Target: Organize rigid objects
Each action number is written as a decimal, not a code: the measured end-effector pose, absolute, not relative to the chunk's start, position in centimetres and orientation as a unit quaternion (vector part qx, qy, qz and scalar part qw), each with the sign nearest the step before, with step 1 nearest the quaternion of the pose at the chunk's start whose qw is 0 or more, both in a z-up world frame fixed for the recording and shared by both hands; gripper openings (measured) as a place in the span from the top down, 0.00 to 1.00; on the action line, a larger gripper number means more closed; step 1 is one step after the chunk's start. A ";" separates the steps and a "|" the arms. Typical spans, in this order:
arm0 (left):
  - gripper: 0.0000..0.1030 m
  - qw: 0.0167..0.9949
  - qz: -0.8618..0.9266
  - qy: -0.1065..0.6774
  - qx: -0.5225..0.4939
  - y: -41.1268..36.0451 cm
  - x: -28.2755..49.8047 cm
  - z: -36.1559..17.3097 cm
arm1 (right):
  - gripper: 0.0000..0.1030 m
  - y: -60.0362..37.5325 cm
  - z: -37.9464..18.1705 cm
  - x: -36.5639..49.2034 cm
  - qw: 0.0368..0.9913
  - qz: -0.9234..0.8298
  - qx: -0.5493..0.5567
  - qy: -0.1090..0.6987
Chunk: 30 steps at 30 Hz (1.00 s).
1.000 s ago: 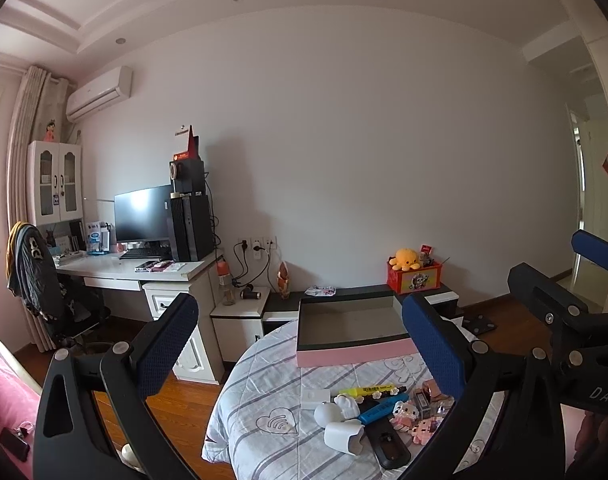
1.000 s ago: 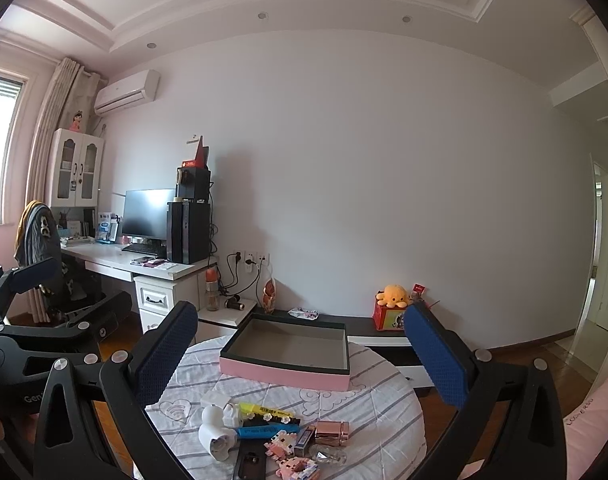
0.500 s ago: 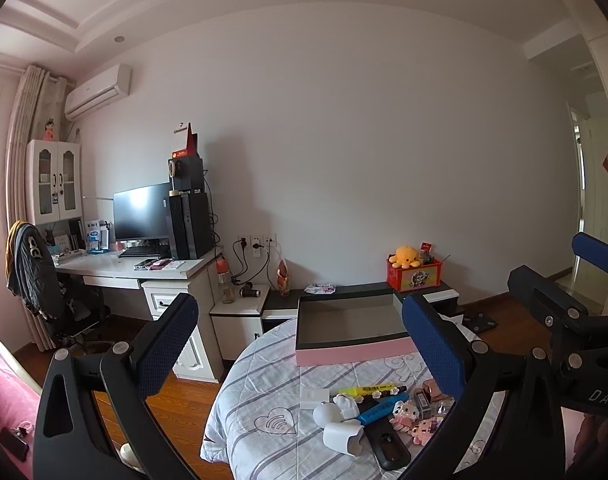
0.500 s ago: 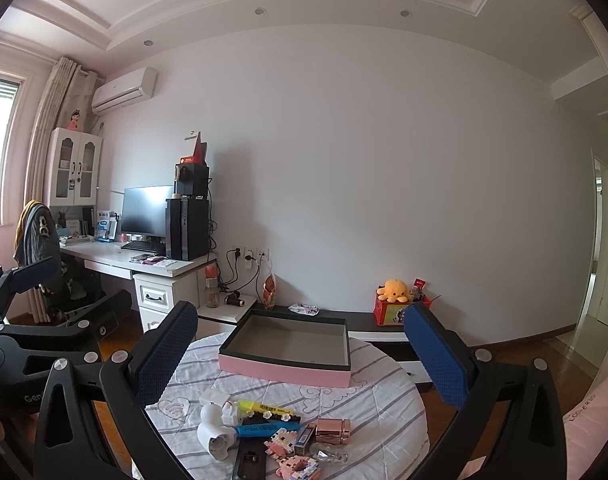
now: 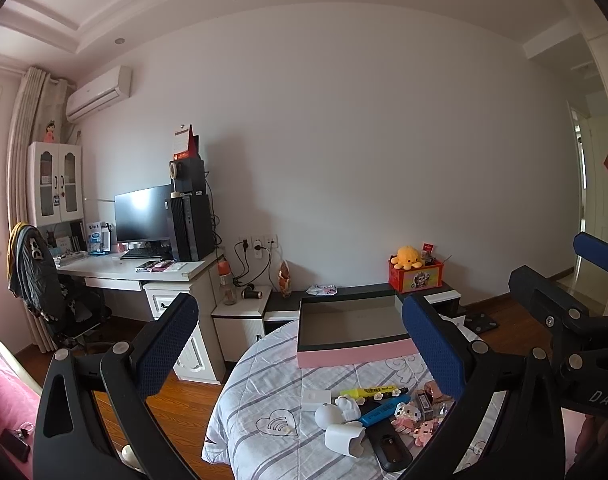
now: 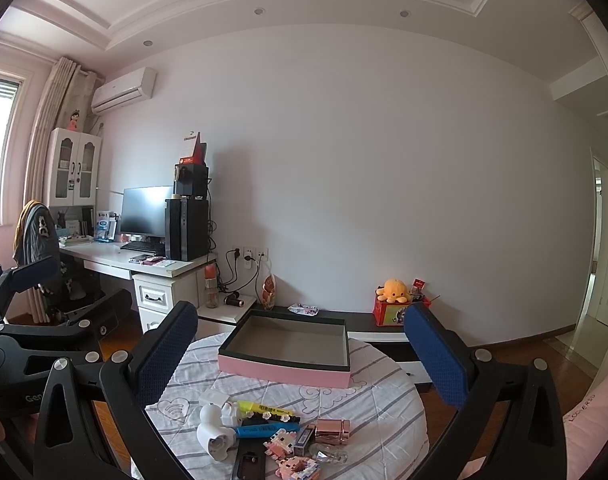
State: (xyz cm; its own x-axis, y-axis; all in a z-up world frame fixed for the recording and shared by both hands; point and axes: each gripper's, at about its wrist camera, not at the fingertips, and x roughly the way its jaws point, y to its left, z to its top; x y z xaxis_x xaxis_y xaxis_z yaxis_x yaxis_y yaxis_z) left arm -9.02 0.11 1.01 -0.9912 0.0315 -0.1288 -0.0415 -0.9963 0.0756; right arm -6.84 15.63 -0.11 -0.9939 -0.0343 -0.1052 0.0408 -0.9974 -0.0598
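A pink box (image 5: 350, 330) (image 6: 287, 350) with a dark rim lies open and empty on the far side of a round striped table (image 5: 271, 384) (image 6: 384, 404). Near the front lie small items: a yellow highlighter (image 6: 265, 409) (image 5: 370, 392), a blue marker (image 6: 259, 431) (image 5: 384, 407), a white toy (image 6: 213, 432) (image 5: 342, 426), a black remote (image 5: 390, 448) (image 6: 247, 462), pink block figures (image 6: 289, 456) and a rose-gold case (image 6: 332, 431). My left gripper (image 5: 299, 340) and right gripper (image 6: 299, 344) are both open and empty, held above and short of the items.
A white desk (image 6: 143, 266) with monitor and computer tower stands at the left, with a chair (image 5: 39, 280) beside it. A low cabinet behind the table holds a red box with an orange plush (image 6: 394, 304). The other gripper's frame shows at the right edge (image 5: 576, 320) and left edge (image 6: 31, 320).
Both views drifted very slightly; the table and its items sit a little nearer in view. Both grippers stayed open and nothing on the table moved.
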 end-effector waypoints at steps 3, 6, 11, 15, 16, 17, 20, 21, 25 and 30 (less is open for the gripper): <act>0.00 0.018 0.997 0.040 -0.064 0.1 -9.2 0.9 | 0.00 15.7 0.0 -6.9 0.019 -0.998 0.053 0.031; 0.00 0.019 0.997 0.039 -0.064 0.1 -9.2 0.9 | 0.00 15.9 0.0 -7.0 0.019 -0.998 0.052 0.031; 0.00 0.020 0.997 0.039 -0.065 0.1 -9.2 0.8 | 0.00 15.9 -0.1 -7.0 0.018 -0.998 0.053 0.032; 0.00 0.020 0.997 0.041 -0.068 0.4 -9.6 0.5 | 0.00 16.0 -0.3 -7.3 0.018 -0.998 0.057 0.032; 0.00 0.021 0.997 0.040 -0.068 0.4 -9.7 0.4 | 0.00 16.0 -0.3 -7.3 0.017 -0.998 0.058 0.031; 0.00 0.023 0.996 0.042 -0.071 0.4 -10.0 0.2 | 0.00 16.0 -0.4 -7.5 0.019 -0.998 0.058 0.031; 0.00 0.039 0.994 0.045 -0.091 0.6 -11.3 -1.2 | 0.00 16.3 -0.9 -8.4 0.016 -0.997 0.069 0.034; 0.00 0.042 0.993 0.046 -0.102 0.9 -11.8 -1.7 | 0.00 16.4 -1.4 -8.7 0.015 -0.996 0.076 0.035; 0.00 0.053 0.985 0.048 -0.158 1.2 -14.6 -5.2 | 0.00 17.2 -3.9 -11.0 0.012 -0.992 0.121 0.031; 0.00 0.053 0.970 0.050 -0.233 1.6 -18.0 -10.1 | 0.00 19.0 -8.4 -14.1 0.005 -0.983 0.184 0.021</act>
